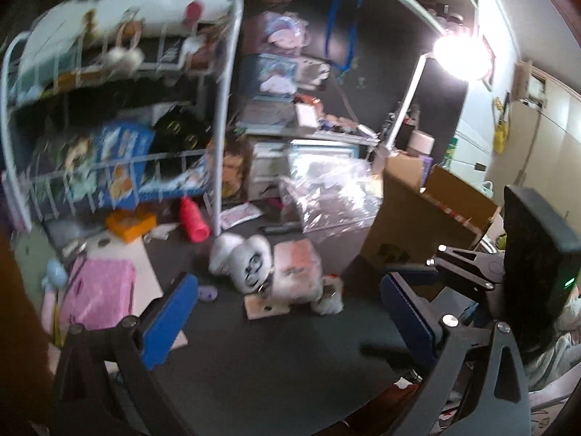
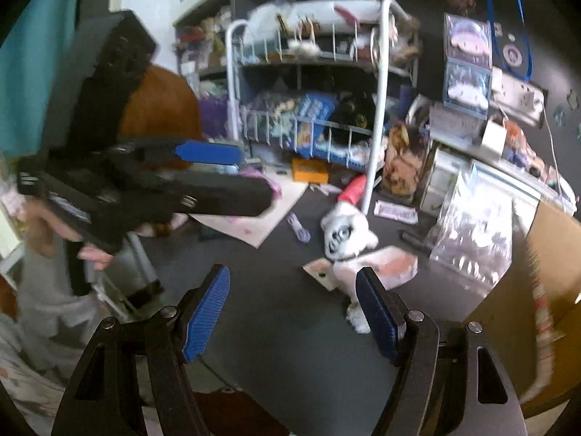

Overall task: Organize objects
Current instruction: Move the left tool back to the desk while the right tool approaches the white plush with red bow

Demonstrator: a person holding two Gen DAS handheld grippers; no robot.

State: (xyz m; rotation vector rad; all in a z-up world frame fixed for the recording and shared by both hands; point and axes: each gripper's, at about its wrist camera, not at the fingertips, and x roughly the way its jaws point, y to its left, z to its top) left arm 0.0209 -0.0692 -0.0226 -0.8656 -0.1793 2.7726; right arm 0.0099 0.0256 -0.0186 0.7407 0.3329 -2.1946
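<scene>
A white plush toy point(image 1: 250, 265) in a pink top lies on the dark desk point(image 1: 272, 356), its drawn face up; it also shows in the right wrist view point(image 2: 345, 232). My left gripper point(image 1: 290, 319) is open and empty, hovering short of the plush. My right gripper point(image 2: 294, 309) is open and empty, with the plush's legs just beyond its right finger point(image 2: 377, 316). The left gripper's body point(image 2: 152, 181) crosses the right wrist view on the left; the right gripper's body point(image 1: 501, 272) shows at the left wrist view's right edge.
A white wire rack point(image 1: 120, 127) full of toys stands at the back left. A red tube point(image 1: 194, 219), an orange box point(image 1: 130, 223) and a pink pouch point(image 1: 98, 294) lie near it. Clear plastic bags point(image 1: 330, 196), a cardboard box point(image 1: 417, 214) and a bright lamp point(image 1: 459, 52) sit right.
</scene>
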